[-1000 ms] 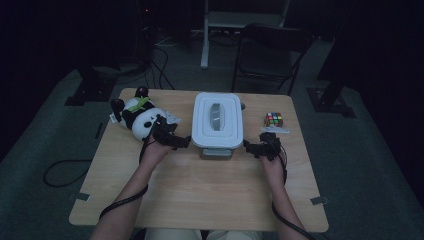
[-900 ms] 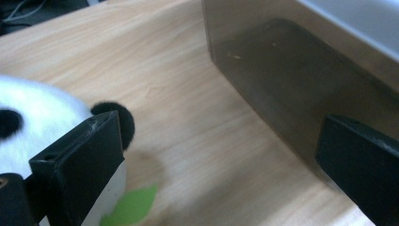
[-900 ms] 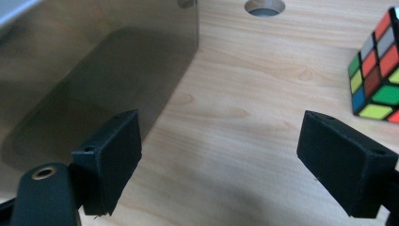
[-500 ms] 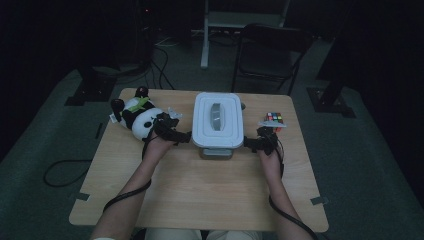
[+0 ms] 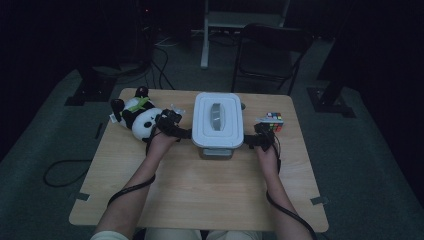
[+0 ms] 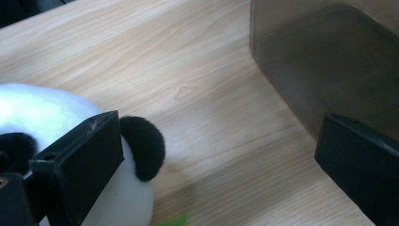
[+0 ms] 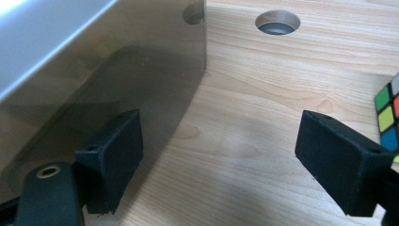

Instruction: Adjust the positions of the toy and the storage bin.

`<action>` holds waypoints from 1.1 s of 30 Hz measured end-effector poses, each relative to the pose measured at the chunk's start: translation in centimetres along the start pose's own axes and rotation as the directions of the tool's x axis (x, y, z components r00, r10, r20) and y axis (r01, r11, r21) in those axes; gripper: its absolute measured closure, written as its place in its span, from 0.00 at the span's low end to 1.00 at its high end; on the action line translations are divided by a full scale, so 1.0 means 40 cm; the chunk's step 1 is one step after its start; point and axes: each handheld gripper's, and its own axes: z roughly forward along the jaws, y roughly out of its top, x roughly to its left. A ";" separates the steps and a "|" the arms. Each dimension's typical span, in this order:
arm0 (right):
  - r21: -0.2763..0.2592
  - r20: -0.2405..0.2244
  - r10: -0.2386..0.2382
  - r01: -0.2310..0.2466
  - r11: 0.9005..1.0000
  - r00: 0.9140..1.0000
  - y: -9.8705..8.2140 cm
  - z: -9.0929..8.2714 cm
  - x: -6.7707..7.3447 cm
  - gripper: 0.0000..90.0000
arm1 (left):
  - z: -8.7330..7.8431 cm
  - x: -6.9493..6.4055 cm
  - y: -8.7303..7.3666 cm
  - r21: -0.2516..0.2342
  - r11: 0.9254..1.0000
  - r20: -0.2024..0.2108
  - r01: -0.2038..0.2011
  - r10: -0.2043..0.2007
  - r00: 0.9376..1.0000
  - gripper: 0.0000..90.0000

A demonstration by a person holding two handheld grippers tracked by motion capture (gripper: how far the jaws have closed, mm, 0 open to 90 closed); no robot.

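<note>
Up close, my left claw (image 6: 221, 155) gapes wide between panda (image 6: 70, 141) and box (image 6: 329, 61); my right claw (image 7: 221, 160) gapes likewise; the cube (image 7: 388, 113) is cut off.

no lettering, label, brand or number can be read on anything here, in any of the three views.

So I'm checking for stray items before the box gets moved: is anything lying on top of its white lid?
No, the white lid of the box is bare in the high view, showing just its own moulded handle.
</note>
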 end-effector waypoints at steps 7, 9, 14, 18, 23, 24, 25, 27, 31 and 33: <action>0.015 0.008 -0.015 0.015 1.000 1.000 0.002 0.010 0.008 0.19 | 0.013 0.002 0.006 0.012 1.000 -0.009 -0.001 0.002 1.000 0.02; 0.019 0.009 -0.022 0.022 1.000 1.000 0.003 0.013 0.006 0.19 | 0.014 -0.003 0.013 0.004 1.000 0.006 0.000 0.000 1.000 0.02; 0.024 0.009 -0.034 0.034 0.999 0.999 0.008 0.013 0.008 0.24 | 0.010 -0.019 0.025 -0.014 1.000 0.032 -0.022 0.023 0.999 0.02; 0.030 -0.011 -0.032 0.032 0.999 0.999 0.005 0.016 0.004 0.25 | 0.010 -0.019 0.024 -0.004 1.000 0.041 -0.020 0.020 0.999 0.04; 0.031 -0.023 -0.055 0.056 0.998 0.998 0.004 0.010 0.011 0.28 | 0.008 -0.022 0.017 -0.006 1.000 0.043 -0.014 0.014 0.999 0.05; 0.031 -0.023 -0.055 0.056 0.998 0.998 0.004 0.010 0.011 0.28 | 0.008 -0.023 0.014 -0.006 1.000 0.045 -0.010 0.010 0.999 0.05; 0.030 -0.027 -0.054 0.055 0.998 0.998 0.003 0.008 0.012 0.28 | 0.007 -0.023 0.011 -0.005 1.000 0.042 -0.015 0.015 0.999 0.05; 0.026 -0.038 -0.060 0.061 0.998 0.997 0.000 0.004 0.015 0.28 | 0.007 -0.024 0.005 0.009 1.000 0.050 -0.022 0.022 0.999 0.05; 0.027 -0.035 -0.080 0.081 0.996 0.996 -0.001 -0.005 0.022 0.29 | 0.005 -0.038 -0.003 0.022 0.998 0.037 -0.051 0.050 0.998 0.06; 0.022 -0.045 -0.077 0.078 0.997 0.996 -0.003 -0.009 0.023 0.29 | 0.001 -0.040 -0.006 0.021 0.998 0.037 -0.060 0.059 0.998 0.06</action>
